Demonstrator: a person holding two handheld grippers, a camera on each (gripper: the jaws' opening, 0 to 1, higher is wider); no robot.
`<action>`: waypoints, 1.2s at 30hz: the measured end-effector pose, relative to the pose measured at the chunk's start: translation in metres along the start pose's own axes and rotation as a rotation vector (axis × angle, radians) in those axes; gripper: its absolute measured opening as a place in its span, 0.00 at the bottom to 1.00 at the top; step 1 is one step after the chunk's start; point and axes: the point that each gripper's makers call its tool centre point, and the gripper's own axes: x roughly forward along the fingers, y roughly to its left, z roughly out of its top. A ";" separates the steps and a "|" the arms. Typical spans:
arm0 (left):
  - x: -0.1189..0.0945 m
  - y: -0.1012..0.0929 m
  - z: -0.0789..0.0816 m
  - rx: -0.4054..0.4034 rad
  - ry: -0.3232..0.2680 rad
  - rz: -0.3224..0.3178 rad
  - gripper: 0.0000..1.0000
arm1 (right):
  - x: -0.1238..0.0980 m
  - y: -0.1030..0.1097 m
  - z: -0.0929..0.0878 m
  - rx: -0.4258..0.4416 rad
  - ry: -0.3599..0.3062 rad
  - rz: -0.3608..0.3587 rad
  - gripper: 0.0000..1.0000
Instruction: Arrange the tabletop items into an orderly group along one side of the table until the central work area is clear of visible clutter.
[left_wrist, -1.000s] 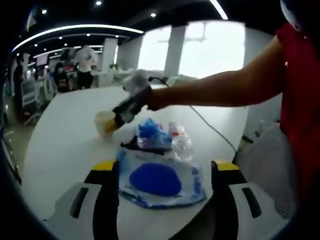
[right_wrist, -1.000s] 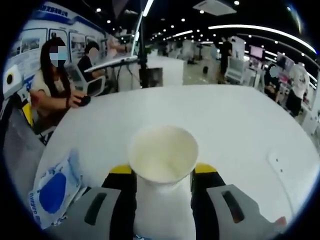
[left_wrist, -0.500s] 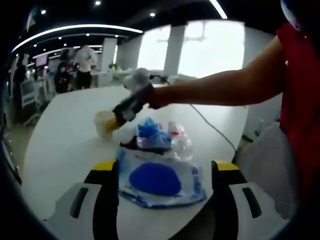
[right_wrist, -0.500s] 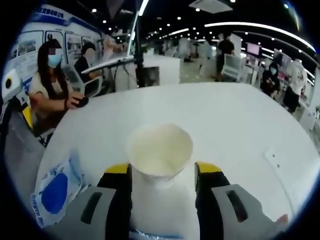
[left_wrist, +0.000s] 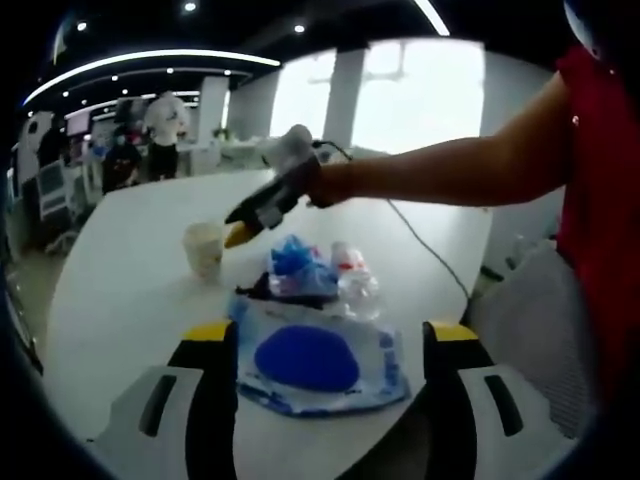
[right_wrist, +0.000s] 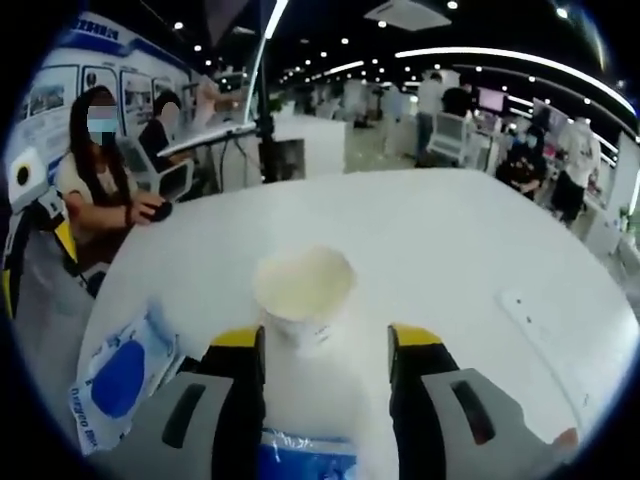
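Cream paper cup (right_wrist: 303, 287) stands free beyond the right gripper's (right_wrist: 327, 345) spread fingers; next, probably the blue-printed plastic packet (left_wrist: 312, 357) between the left gripper's (left_wrist: 330, 335) spread fingers.

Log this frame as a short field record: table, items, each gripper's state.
table: white tabletop
cup: paper cup upright, standing free ahead of the right gripper
right gripper: open, jaws apart from the cup
packet: blue-and-white packet flat between the open jaws of the left gripper
pile: plastic bottle and blue wrapper behind packet
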 end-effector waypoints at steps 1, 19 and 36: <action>0.000 0.000 0.000 0.001 0.000 -0.002 0.73 | -0.003 -0.001 0.000 0.002 -0.002 -0.006 0.49; 0.003 -0.007 -0.002 0.041 0.021 -0.026 0.73 | -0.045 -0.006 -0.014 0.034 -0.018 -0.072 0.47; 0.005 -0.012 -0.004 0.066 0.039 -0.047 0.72 | -0.081 -0.010 -0.034 0.071 -0.021 -0.130 0.45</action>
